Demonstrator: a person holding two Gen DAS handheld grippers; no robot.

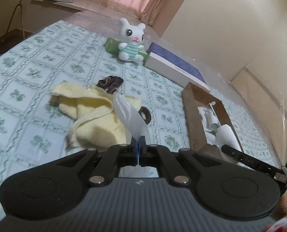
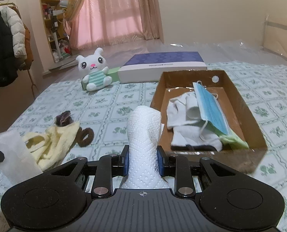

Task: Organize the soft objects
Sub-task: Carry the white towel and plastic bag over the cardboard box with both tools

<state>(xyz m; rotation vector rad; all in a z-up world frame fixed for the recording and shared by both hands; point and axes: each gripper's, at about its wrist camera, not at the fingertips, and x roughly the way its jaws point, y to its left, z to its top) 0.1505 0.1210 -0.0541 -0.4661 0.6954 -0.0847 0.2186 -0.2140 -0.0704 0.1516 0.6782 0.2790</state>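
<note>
The green-patterned bedspread (image 2: 112,104) carries an open cardboard box (image 2: 257,135) near its right edge. The right gripper (image 2: 143,154), jaws partly apart, clamps a dimpled white paper-towel wad (image 2: 143,127), long axis pointing away. The left gripper (image 1: 138,152), jaws closed, pinches thin translucent plastic (image 1: 128,112) upright above the yellow terry cloth (image 1: 93,114).

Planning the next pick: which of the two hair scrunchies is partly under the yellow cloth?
The darker, shiny scrunchie at the yellow cloth's far edge; the fuzzy brown one lies beside it.
</note>
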